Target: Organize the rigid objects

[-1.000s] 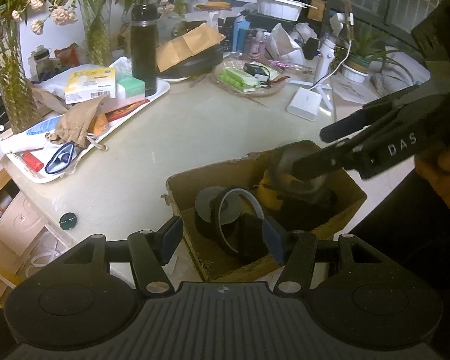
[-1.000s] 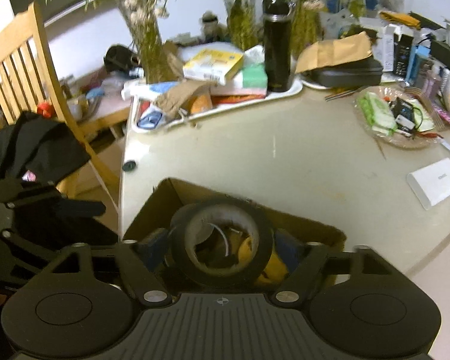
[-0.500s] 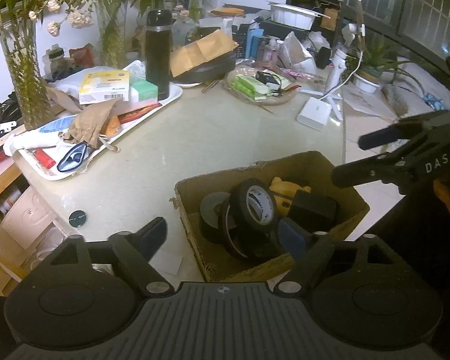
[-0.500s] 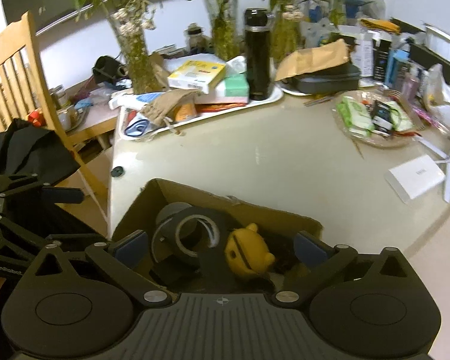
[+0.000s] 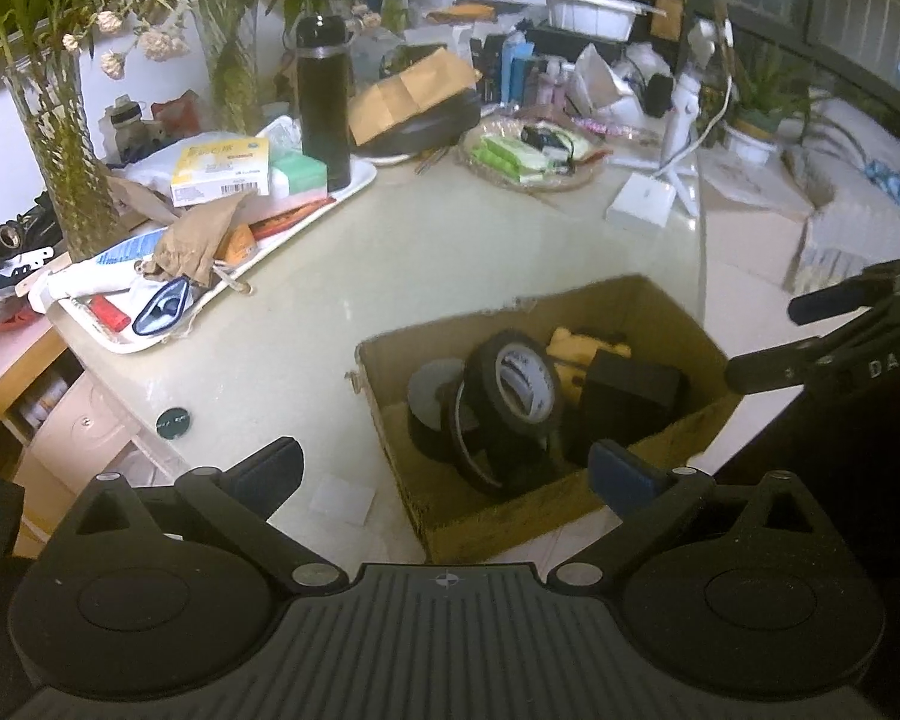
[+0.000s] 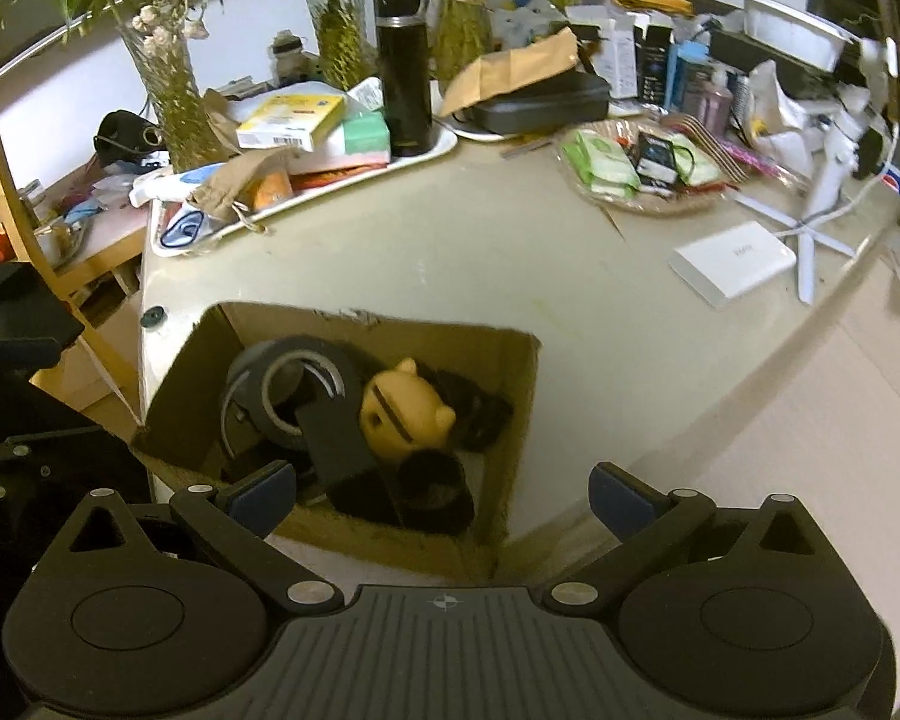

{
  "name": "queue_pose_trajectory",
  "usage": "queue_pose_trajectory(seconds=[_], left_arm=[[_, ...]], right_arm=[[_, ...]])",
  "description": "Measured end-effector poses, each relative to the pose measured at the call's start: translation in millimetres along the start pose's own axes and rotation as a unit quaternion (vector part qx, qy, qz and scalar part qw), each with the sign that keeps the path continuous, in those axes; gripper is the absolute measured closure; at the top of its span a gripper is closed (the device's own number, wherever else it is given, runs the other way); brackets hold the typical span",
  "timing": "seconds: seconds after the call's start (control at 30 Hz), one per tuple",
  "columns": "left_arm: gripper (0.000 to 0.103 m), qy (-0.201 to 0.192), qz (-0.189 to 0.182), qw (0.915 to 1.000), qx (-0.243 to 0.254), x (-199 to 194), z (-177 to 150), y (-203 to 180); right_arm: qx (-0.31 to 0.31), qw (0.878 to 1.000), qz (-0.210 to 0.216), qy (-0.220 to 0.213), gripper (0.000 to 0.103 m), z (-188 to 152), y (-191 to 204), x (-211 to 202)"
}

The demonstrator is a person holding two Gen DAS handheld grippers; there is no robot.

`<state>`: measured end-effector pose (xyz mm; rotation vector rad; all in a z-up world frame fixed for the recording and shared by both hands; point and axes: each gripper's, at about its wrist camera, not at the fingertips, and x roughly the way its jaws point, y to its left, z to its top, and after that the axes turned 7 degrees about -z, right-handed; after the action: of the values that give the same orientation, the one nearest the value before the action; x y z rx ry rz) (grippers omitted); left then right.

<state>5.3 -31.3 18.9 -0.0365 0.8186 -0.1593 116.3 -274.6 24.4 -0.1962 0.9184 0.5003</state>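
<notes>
An open cardboard box (image 5: 678, 312) (image 6: 516, 414) sits at the near corner of the pale table. It holds black tape rolls (image 5: 513, 390) (image 6: 294, 384), a yellow toy (image 5: 570, 348) (image 6: 405, 414) and a black block (image 5: 630, 396). My left gripper (image 5: 444, 471) is open and empty, above the box's near left side. My right gripper (image 6: 444, 492) is open and empty, above the box's near edge; it also shows in the left wrist view (image 5: 828, 330), right of the box.
A white tray (image 5: 354, 186) of clutter with a black flask (image 5: 324, 102) stands at the back left. A wicker dish (image 6: 648, 192) of packets and a white box (image 6: 732, 264) lie at the right. Vases of plants (image 6: 174, 96) line the back. A wooden chair (image 6: 6, 192) stands left.
My right gripper opened and let the black tape roll drop into the box, then pulled back and up. My left gripper opened wider and also rose away from the box.
</notes>
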Motion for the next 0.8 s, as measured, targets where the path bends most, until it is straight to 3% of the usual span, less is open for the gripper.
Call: queue_pose_trajectory(seconds=[0.37,0.8], left_arm=[[0.000,0.041,0.029,0.9987,-0.011,10.9,-14.9,-3.0],[0.000,0.086,0.056,0.9942,-0.034,23.0,-28.5,1.3]], right_arm=[[0.022,0.999,-0.017,0.025,0.000,-29.3,-6.8,2.2],[-0.007,0.998,-0.020,0.055,0.000,-37.7,4.4,14.9]])
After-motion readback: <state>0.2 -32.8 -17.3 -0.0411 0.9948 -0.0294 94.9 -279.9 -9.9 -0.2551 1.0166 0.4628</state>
